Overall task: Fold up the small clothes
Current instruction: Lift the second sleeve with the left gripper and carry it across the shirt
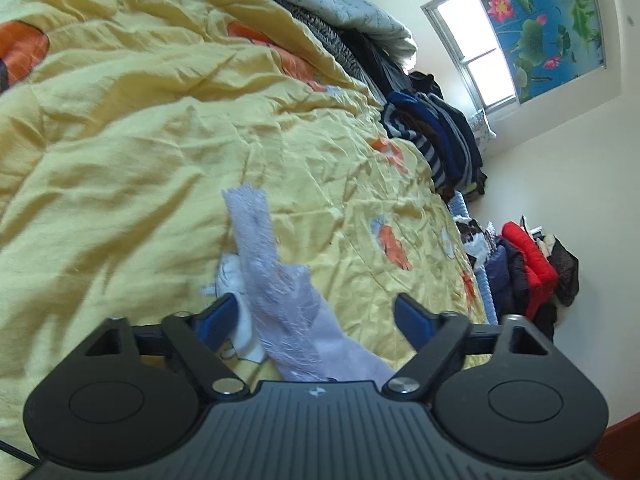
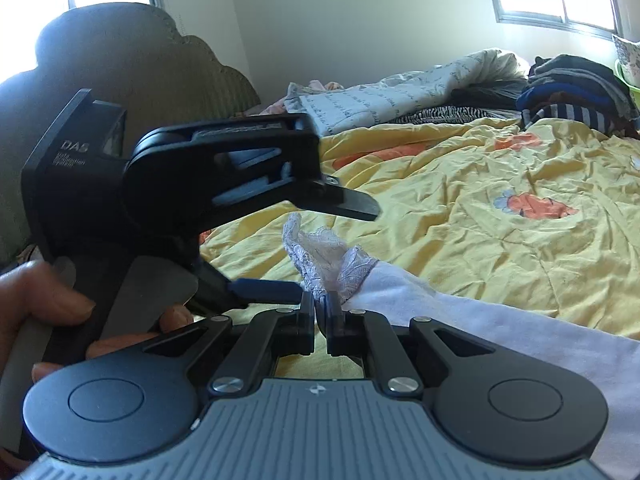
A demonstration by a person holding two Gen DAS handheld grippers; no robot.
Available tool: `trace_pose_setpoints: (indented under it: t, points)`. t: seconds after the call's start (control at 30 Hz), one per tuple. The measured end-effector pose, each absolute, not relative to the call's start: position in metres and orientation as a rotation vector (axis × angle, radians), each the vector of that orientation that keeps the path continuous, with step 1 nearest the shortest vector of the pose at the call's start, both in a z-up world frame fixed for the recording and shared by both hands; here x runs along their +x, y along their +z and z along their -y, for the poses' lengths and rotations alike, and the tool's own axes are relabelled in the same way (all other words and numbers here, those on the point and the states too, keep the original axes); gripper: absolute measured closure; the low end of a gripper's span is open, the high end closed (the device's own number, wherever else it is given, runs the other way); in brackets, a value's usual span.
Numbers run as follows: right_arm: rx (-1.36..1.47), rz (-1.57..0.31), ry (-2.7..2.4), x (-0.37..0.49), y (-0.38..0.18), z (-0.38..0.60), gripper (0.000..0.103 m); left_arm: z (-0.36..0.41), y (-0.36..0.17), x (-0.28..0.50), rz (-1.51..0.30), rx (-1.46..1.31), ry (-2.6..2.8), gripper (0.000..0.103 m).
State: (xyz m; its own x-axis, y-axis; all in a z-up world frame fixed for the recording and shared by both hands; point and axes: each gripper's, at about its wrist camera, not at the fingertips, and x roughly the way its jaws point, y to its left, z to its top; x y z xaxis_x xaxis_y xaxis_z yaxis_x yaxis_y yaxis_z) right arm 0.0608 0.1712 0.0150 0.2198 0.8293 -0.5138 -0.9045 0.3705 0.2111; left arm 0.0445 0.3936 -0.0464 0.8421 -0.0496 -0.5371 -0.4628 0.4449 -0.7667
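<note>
A small pale lilac garment (image 1: 276, 280) with a lace edge lies on the yellow quilt (image 1: 140, 120) of a bed. In the left wrist view it runs up between the blue-padded fingers of my left gripper (image 1: 314, 304), which stand wide apart and open. A bit of white cloth (image 1: 236, 276) lies beside its left finger. In the right wrist view my right gripper (image 2: 320, 298) is shut on the garment's lace edge (image 2: 320, 252), and the plain white part (image 2: 420, 292) trails off to the right. The left gripper (image 2: 336, 250) straddles that lace, one finger above and one below.
A person's hand (image 2: 52, 308) holds the left gripper's handle. A grey printed blanket (image 2: 400, 92) and a stack of dark and striped clothes (image 2: 576, 88) lie at the far side of the bed. A padded headboard (image 2: 120, 64) stands at left. Jackets, one red (image 1: 528, 264), are heaped by the wall.
</note>
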Motion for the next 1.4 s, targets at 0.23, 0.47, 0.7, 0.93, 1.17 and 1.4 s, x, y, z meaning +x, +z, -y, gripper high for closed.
trace_pose_setpoints:
  t: [0.23,0.47,0.7,0.93,1.17,1.4]
  points:
    - [-0.129,-0.619,1.19,0.06,0.013,-0.169,0.087,-0.387,-0.05,0.041,-0.529,-1.063,0.304,0.093]
    - [-0.024,-0.62,1.127,0.067,0.029,-0.142,0.071,-0.367,-0.022,0.029,-0.409,-0.759,0.419,0.099]
    - [-0.123,-0.729,1.01,0.075,0.009,-0.135,0.061,-0.354,-0.019,0.027,-0.407,-0.698,0.426,0.1]
    - [-0.536,-0.389,1.006,0.008,0.008,-0.172,0.037,-0.358,-0.023,0.022,-0.425,-0.716,0.434,0.1]
    - [-0.532,-0.395,1.034,0.014,0.001,-0.184,0.095,-0.353,-0.018,0.019,-0.422,-0.689,0.422,0.1]
    - [-0.489,-0.328,0.994,0.011,0.021,-0.163,0.096,-0.331,0.004,0.022,-0.37,-0.617,0.39,0.1]
